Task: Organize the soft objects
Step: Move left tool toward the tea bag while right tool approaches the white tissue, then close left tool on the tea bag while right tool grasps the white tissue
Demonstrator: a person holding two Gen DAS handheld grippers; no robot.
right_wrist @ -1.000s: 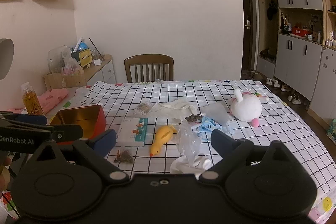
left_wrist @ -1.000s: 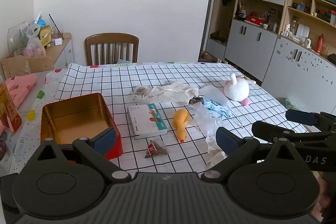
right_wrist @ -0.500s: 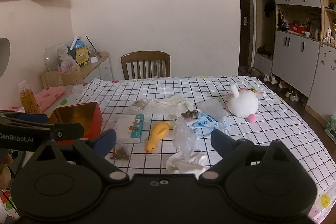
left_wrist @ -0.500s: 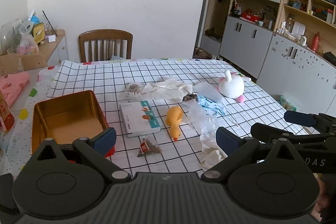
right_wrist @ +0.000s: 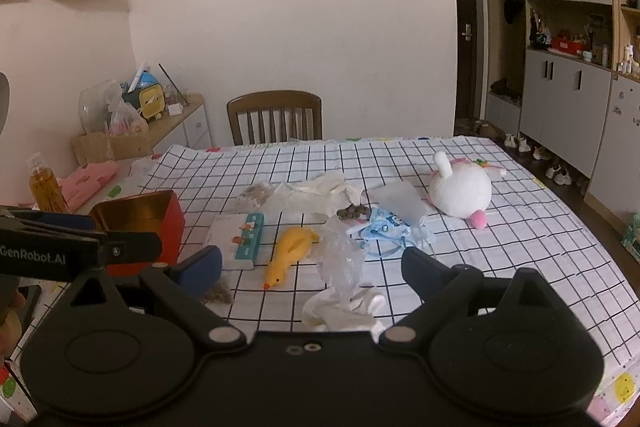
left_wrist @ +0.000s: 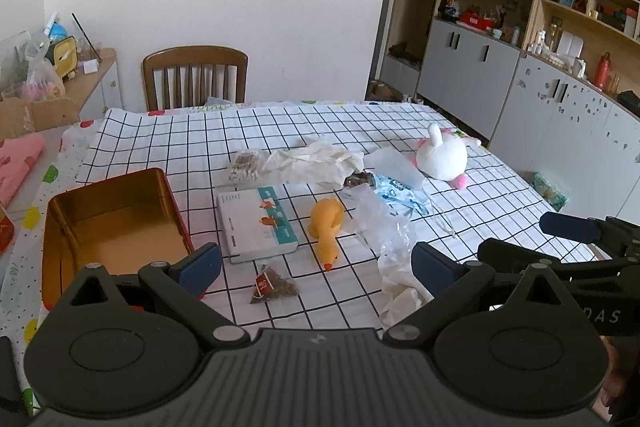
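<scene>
Your left claw [left_wrist: 316, 263] and right claw [right_wrist: 311, 269]: both wide open, empty, above bench [left_wrist: 160, 131]. Yellow plush duck [left_wrist: 327, 227] beside open red tin [left_wrist: 112, 227].

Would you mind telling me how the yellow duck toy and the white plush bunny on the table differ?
The yellow duck toy is long and slim, lying stretched out with its orange beak toward the cameras; the white plush bunny is round and bulky with pink trim. The duck lies mid-table beside the white box; the bunny sits farther back toward the right edge. Both are soft toys resting untouched on the checked tablecloth.
</scene>
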